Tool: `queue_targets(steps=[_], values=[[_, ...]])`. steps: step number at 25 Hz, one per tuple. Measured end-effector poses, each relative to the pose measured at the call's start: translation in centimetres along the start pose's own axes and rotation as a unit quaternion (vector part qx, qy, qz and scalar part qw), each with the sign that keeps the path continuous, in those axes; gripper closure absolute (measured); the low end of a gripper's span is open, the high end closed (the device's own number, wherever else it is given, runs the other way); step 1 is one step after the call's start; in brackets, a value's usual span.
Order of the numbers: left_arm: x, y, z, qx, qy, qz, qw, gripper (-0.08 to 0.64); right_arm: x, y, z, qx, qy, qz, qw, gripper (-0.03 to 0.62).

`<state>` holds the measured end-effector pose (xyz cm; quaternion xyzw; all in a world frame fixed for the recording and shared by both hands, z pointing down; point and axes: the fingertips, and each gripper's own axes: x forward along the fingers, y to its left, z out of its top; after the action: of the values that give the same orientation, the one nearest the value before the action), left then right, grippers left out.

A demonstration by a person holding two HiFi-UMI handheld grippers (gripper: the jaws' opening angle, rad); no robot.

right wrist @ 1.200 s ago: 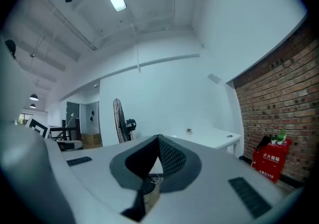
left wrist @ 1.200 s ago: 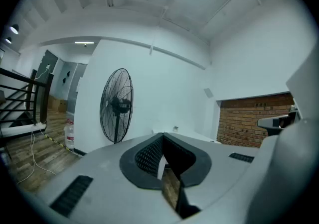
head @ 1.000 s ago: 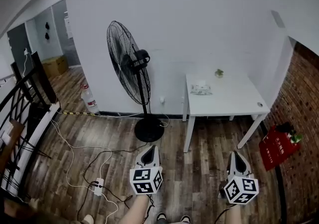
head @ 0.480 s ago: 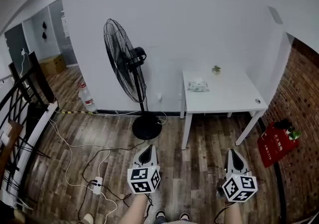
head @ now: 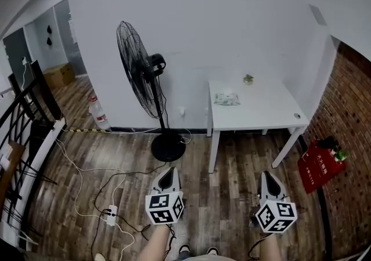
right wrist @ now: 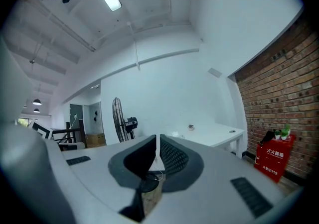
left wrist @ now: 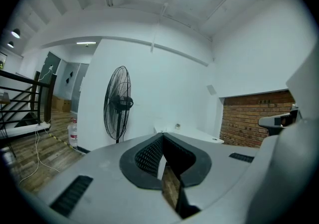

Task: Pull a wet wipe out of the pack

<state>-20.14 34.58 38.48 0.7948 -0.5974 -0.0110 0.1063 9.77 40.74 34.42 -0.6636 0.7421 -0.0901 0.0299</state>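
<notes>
The wet wipe pack (head: pixel 226 99) lies flat on the white table (head: pixel 261 112), near its back left part, far ahead of both grippers. My left gripper (head: pixel 168 171) and right gripper (head: pixel 267 174) hang low over the wooden floor, well short of the table and pointing toward it. In the left gripper view the left gripper (left wrist: pixel 162 135) has its jaws closed tip to tip with nothing between them. The right gripper (right wrist: pixel 157 136) is shut too, also holding nothing. The table (right wrist: pixel 214 133) shows beyond the right jaws.
A tall pedestal fan (head: pixel 142 74) stands left of the table. Cables and a power strip (head: pixel 110 216) lie on the floor at left. A small plant (head: pixel 248 79) sits at the table's back. A red box (head: pixel 320 164) leans by the brick wall. A black railing (head: pixel 23 115) runs along the far left.
The fan and table have drifted a little left and up in the head view. Both grippers stay shut and sit slightly lower in the picture.
</notes>
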Motion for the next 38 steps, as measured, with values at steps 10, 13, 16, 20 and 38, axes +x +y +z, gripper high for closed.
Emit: queue_targets(steps=[10, 13, 16, 20, 38], values=[[1.1, -1.7, -0.5, 0.009, 0.005, 0.013, 0.9999, 0.56, 1.0, -2.4, -0.2, 0.004, 0.009, 0.008, 1.0, 0.511], [1.7, -2.3, -0.6, 0.011, 0.007, 0.017, 0.9998, 0.558, 1.6, -3.2, 0.0, 0.006, 0.01, 0.011, 1.0, 0.503], [2.2, -3.1, -0.8, 0.015, 0.007, 0.021, 0.9996, 0.558, 2.1, -4.1, -0.1, 0.008, 0.013, 0.017, 1.0, 0.491], [2.8, -3.8, -0.9, 0.02, 0.007, 0.031, 0.9993, 0.558, 2.7, -5.1, -0.4, 0.013, 0.022, 0.028, 0.999, 0.483], [8.3, -5.8, -2.1, 0.023, 0.028, 0.021, 0.9991, 0.56, 5.7, -9.4, -1.4, 0.027, 0.038, 0.009, 0.999, 0.483]])
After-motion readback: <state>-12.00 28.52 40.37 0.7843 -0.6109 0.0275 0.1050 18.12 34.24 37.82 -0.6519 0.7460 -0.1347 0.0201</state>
